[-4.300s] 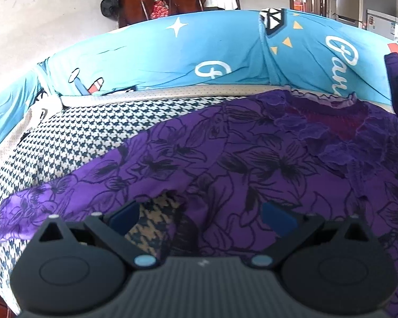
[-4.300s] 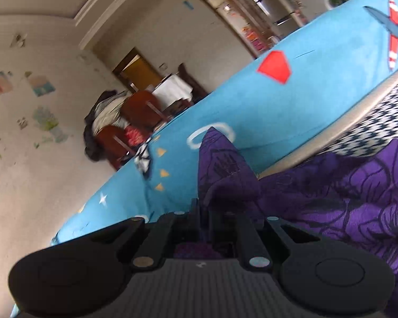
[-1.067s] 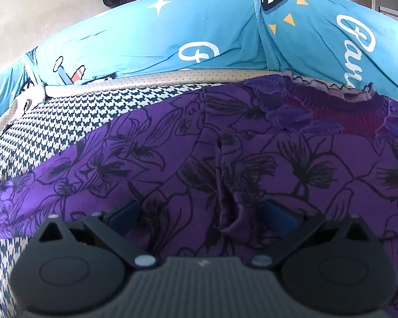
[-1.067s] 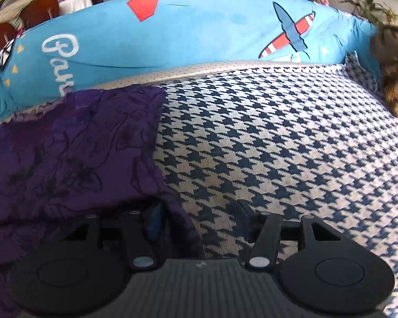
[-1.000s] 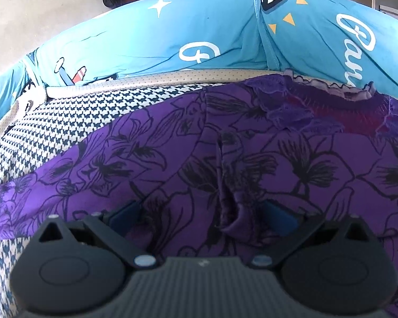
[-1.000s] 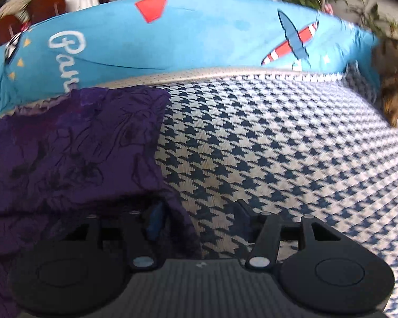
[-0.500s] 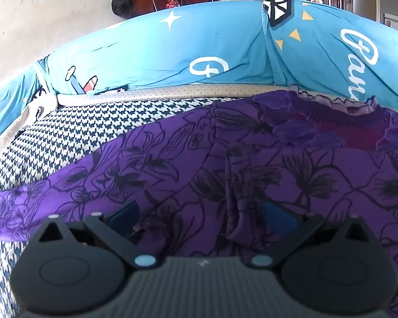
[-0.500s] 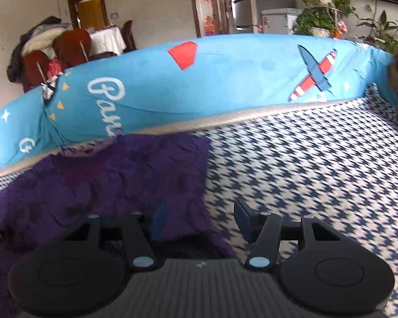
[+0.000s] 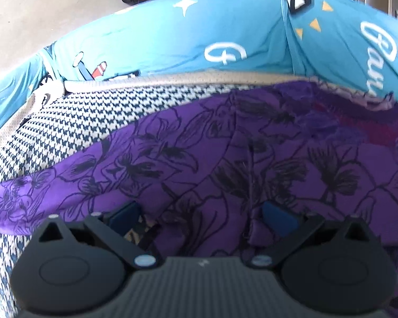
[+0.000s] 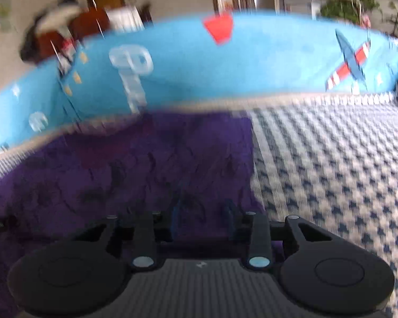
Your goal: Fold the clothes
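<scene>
A purple top (image 9: 265, 159) printed with black flowers lies spread on a sofa seat covered in a blue-and-white houndstooth cover (image 9: 74, 127), its frilled neckline (image 9: 358, 111) up against the bright blue backrest cover (image 9: 172, 42) with its white lettering, star and plane pictures. In the left wrist view the left hand-held gripper (image 9: 199, 217) sits low over the near part of the top with its two blue pads wide apart; a raised crease of cloth (image 9: 252, 212) stands between them, closer to the right-hand pad, and neither pad presses on it. A sleeve (image 9: 26, 198) runs off to the left across the houndstooth. The right wrist view is smeared with blur. There the right hand-held gripper (image 10: 201, 214) is over the right edge of the top (image 10: 146, 164), where the purple cloth meets the bare houndstooth cover (image 10: 331, 159). Its jaws have just been closing and now stand a narrow way apart, with purple cloth showing in the gap; whether the pads pinch that cloth cannot be told through the blur. Beyond the sofa back are chairs (image 10: 66, 31) and potted plants (image 10: 350, 0).
</scene>
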Motion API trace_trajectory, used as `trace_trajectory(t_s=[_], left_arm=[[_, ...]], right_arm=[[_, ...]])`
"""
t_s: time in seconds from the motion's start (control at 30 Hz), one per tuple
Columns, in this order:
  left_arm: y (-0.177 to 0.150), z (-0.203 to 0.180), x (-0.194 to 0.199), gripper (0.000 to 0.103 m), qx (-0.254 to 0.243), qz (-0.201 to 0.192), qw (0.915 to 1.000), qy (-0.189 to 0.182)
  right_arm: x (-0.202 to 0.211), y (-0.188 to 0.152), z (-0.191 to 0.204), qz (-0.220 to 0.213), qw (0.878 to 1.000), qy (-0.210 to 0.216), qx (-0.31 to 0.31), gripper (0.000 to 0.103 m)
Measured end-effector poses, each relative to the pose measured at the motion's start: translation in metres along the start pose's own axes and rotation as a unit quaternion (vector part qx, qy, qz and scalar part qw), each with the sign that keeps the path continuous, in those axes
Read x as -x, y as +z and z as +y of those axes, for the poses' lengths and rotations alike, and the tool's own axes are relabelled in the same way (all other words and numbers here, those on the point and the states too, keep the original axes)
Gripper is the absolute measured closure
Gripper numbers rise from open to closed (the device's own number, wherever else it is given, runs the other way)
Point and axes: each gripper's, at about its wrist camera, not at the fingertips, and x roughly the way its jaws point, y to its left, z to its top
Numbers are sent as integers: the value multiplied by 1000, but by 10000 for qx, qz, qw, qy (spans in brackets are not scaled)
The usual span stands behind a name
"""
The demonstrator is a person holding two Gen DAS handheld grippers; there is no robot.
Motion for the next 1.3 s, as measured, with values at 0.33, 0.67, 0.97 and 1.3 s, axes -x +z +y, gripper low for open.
trace_trajectory(t_s=[0.33, 0.67, 0.97, 1.3], left_arm=[[1, 17, 15, 0, 167, -46, 9998, -115], [-2, 71, 17, 1, 700, 104, 9974, 159], [-11, 117, 5, 6, 1148, 387, 9914, 491], [-22, 171, 5, 16, 1635, 449, 9797, 1072]], right_arm=[[1, -2, 5, 123, 9998, -34, -142, 71], [21, -5, 36, -58, 9980, 622, -42, 70], [23, -14, 63, 144, 9949, 1003, 2, 70], [21, -23, 76, 334, 9948, 955, 132, 69]])
